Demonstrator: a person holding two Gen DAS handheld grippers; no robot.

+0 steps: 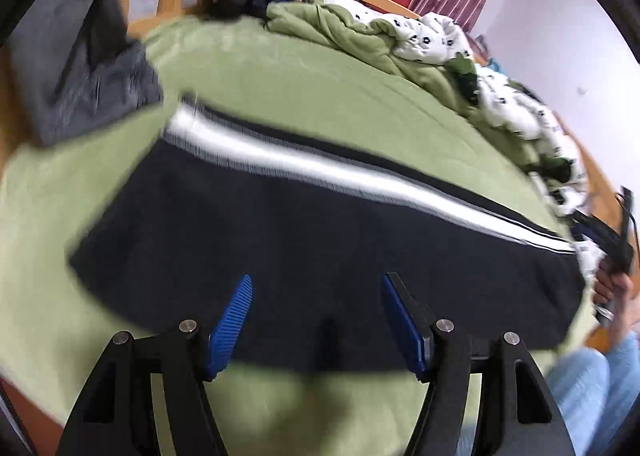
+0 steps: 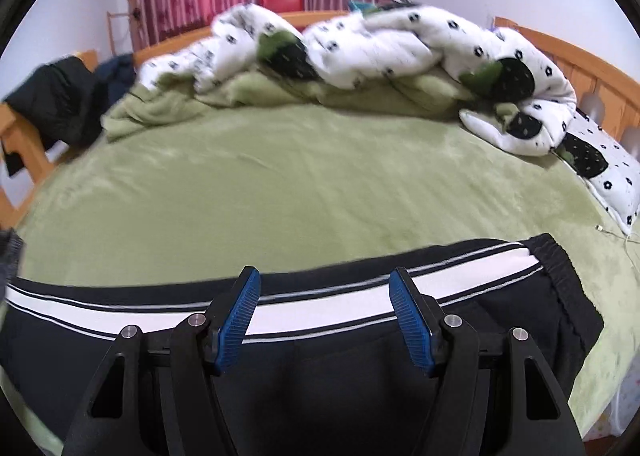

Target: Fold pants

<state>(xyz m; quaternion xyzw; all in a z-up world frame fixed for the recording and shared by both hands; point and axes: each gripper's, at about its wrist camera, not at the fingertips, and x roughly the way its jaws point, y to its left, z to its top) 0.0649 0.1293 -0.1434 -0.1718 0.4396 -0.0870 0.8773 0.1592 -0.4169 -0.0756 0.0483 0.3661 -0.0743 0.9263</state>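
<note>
Fuzzy green bedspread (image 2: 320,183) | flat striped black pants (image 2: 360,388) | both hand-held grippers (image 1: 316,320) (image 2: 324,316) agape, empty

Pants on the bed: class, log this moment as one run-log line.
pants: flat on green bed cover, white stripe on far edge | left tool: open, empty | right tool: open, empty

Each camera sits just behind its tongs and looks forward and downward, close over the near edge of the bed (image 2: 280,183). The left view faces across toward the right end, the right view toward the far edge. Both share the dark pants (image 1: 320,236) and the rumpled duvet (image 2: 360,43).
</note>
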